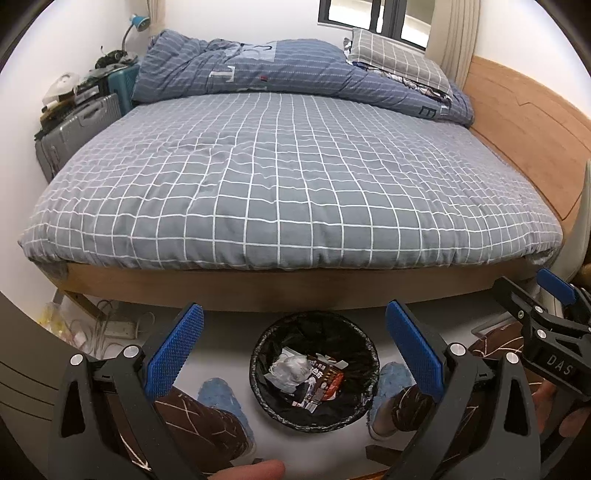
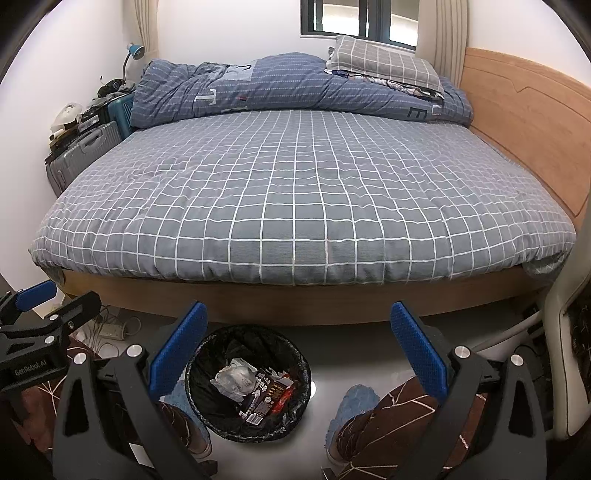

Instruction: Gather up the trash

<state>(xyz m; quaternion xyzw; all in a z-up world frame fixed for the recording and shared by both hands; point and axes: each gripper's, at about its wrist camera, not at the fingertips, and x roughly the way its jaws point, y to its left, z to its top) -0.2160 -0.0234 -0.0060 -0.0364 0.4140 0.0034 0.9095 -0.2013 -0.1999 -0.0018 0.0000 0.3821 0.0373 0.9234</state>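
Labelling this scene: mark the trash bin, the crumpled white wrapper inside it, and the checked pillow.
trash bin [image 1: 369,384]: left wrist view, right rim.
crumpled white wrapper [image 2: 233,377]: right wrist view, its middle.
checked pillow [image 2: 384,61]: right wrist view, top face.

Wide bed [image 2: 295,206] under a grey sheet with a white grid, filling the middle of the room. Rumpled blue quilt [image 2: 288,88] heaped along the far side, a grey checked pillow [image 2: 384,62] resting on its right end. Wooden headboard [image 2: 524,122] along the right. Grey suitcase [image 2: 83,149] at far left, beside a teal case [image 2: 122,107], clutter piled on top. Blue desk lamp [image 2: 133,51] behind. White power strip [image 2: 112,330] with tangled cables on the floor, near left. Window [image 2: 354,18] in the far wall.
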